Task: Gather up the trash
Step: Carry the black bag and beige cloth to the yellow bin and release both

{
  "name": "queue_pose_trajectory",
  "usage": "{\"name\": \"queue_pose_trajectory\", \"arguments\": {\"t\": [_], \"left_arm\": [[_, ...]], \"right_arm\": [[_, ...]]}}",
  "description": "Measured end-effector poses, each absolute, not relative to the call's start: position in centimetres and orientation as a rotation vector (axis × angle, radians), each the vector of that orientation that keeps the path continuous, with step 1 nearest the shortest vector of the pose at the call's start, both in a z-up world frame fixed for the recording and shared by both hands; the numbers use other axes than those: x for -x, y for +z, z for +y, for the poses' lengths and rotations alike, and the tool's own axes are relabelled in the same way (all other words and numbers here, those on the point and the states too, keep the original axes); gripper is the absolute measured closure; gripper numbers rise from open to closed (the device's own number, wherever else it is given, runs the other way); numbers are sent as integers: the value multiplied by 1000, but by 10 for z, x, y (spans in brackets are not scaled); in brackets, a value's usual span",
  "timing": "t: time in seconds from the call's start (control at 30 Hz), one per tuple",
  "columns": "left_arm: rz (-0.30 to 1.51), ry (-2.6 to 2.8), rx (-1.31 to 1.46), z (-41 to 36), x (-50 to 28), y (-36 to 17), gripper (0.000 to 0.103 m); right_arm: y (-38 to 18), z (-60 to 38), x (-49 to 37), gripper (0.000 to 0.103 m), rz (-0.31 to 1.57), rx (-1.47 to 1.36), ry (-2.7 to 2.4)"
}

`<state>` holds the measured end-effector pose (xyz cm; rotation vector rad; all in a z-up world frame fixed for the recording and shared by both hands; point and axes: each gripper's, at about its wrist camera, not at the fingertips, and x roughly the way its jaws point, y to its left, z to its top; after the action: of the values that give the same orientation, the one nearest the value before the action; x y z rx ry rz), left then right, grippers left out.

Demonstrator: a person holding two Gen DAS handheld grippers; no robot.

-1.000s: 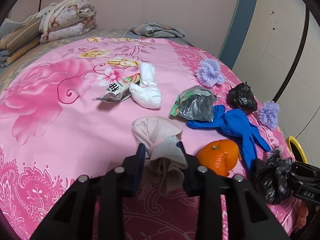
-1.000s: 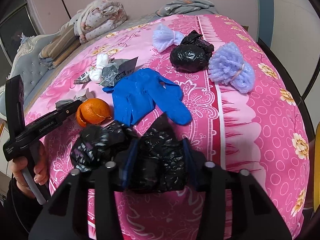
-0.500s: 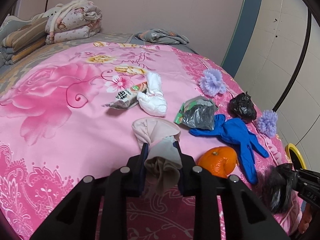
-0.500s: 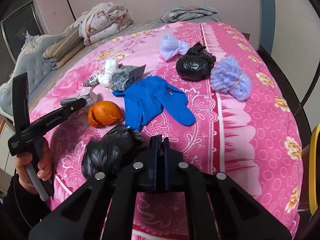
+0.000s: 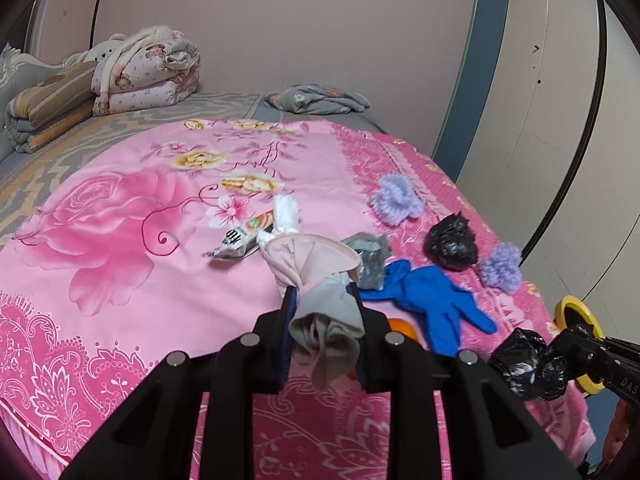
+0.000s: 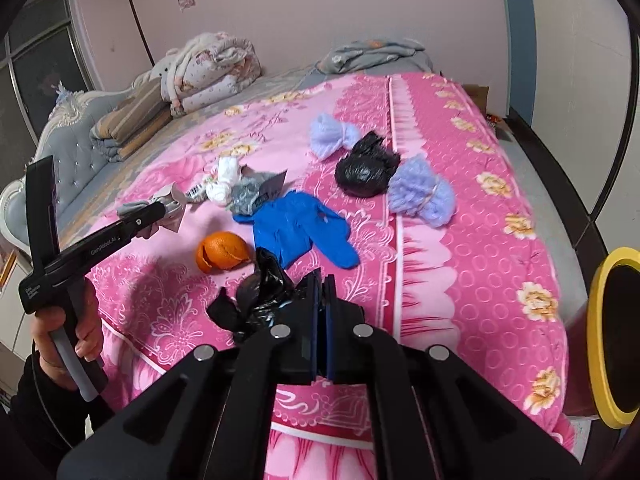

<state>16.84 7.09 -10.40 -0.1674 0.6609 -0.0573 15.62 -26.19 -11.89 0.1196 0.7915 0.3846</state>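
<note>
Two hand-held claws lift litter clear of a bed [image 5: 120,264] spread with a pink floral cover. The left claw [image 5: 322,320] is clenched on a bundled beige-and-grey cloth [image 5: 316,276], held above the cover; the right claw [image 6: 320,300] is pinched tight on a crumpled black plastic bag [image 6: 256,300], which hangs off its left side near the bed's foot. More litter lies on the cover: an orange peel [image 6: 222,251], a blue glove [image 6: 300,232], a second black bag [image 6: 364,172], two lilac yarn pompoms [image 6: 422,192], a silver wrapper [image 5: 370,258], a knotted white wad [image 5: 286,212] and a printed packet [image 5: 240,238]. A yellow-rimmed bin [image 6: 614,336] stands just beside the bed on the right. The step in hand appears to be carrying the first two pieces away. The next move likely calls for swinging both loads over the bin's mouth and releasing them there, the thin bag needing a firm pinch until it is above the opening, since it dangles loosely.
</note>
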Motion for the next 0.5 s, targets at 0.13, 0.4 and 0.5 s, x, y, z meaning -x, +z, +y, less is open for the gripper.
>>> {"name": "queue_pose_trajectory", "arguments": {"t": [0.13,0.4,0.5], "left_arm": [[632,-63,166,64,-162,-87,80],[587,-98,148,39,-155,-57,80],[568,-117,130,23,-153,-45,80]], "right_arm": [[-103,-274,-147,101,750,-133,367],[-67,-309,-131,101,656,-153,317],[-56,-323,-127,101,629,-158,297]]}}
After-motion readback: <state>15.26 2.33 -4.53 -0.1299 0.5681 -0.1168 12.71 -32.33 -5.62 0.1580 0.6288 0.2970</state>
